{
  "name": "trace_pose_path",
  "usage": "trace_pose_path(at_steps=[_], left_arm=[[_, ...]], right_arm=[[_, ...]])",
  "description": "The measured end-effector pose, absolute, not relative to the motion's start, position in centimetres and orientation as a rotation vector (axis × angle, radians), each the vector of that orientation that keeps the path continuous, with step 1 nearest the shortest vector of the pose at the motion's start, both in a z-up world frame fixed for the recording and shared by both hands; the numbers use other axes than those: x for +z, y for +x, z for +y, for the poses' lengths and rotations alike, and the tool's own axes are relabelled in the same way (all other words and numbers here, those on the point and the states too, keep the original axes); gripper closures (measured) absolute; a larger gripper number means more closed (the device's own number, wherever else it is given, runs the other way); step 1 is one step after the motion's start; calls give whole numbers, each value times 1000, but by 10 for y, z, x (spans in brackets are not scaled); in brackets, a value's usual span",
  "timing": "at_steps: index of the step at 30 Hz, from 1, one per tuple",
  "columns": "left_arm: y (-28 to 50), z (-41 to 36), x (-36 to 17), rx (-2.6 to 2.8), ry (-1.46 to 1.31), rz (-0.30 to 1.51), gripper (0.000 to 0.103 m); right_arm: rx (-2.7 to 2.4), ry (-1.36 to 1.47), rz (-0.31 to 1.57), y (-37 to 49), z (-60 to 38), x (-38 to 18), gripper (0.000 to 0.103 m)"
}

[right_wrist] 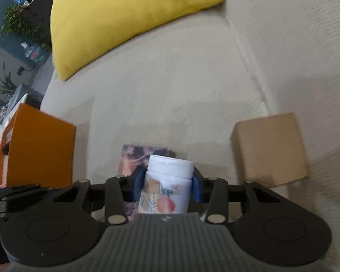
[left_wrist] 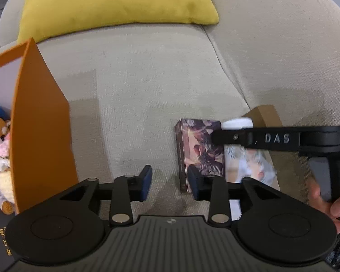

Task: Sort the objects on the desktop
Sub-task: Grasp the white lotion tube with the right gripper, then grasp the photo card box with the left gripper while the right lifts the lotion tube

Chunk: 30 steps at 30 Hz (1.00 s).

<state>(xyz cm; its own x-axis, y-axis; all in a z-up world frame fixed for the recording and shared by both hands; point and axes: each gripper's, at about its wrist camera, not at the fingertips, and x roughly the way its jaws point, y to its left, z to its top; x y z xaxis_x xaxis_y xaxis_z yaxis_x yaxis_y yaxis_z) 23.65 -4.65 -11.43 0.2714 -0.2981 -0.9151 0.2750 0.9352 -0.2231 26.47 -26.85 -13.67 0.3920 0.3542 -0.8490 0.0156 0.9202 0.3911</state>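
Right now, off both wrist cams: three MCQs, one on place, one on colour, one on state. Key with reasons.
1. Where does the orange box stand relative to the jar?
A. to its left
B. to its right
C. on top of it

2. What colour is the jar's lid?
A. yellow
B. white
C. black

3. What is the right gripper doing?
A. open, empty
B. shut on the jar
C. shut on the pillow

Key:
1 A: in the right wrist view the orange box is at the left edge and the jar is in the centre.
2 B: the cap above the floral label is plain white.
3 B: both blue pads press the jar's sides; the left gripper is open with nothing between its fingers.
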Motion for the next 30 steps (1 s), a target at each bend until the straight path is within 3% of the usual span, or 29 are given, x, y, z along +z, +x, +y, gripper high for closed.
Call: trace_pose_path(at_steps=[1,6,19,24,28,30], left_arm=[[236,-47,-116,-386,-23,1243,47],[245,-57,-130,-373,-30,1277,42],[248,-75,-150,-389,-115,1335,14],[245,-82,-152,-394,-100,1337,17],[244,-84,-148,-422,-133,1343,41],[243,-86,-145,-413,-127,1336,42]], right_arm=[[209,344,1140,264,-268,-135,61],[192,292,1089,268,-266,-132,59],[138,362,1052,255,-285,-121,58],[152,369,1063,257,-285,-124,56],[153,370,1070,256,-286,-125,56],[153,379,1069,255,-287,-126,57]])
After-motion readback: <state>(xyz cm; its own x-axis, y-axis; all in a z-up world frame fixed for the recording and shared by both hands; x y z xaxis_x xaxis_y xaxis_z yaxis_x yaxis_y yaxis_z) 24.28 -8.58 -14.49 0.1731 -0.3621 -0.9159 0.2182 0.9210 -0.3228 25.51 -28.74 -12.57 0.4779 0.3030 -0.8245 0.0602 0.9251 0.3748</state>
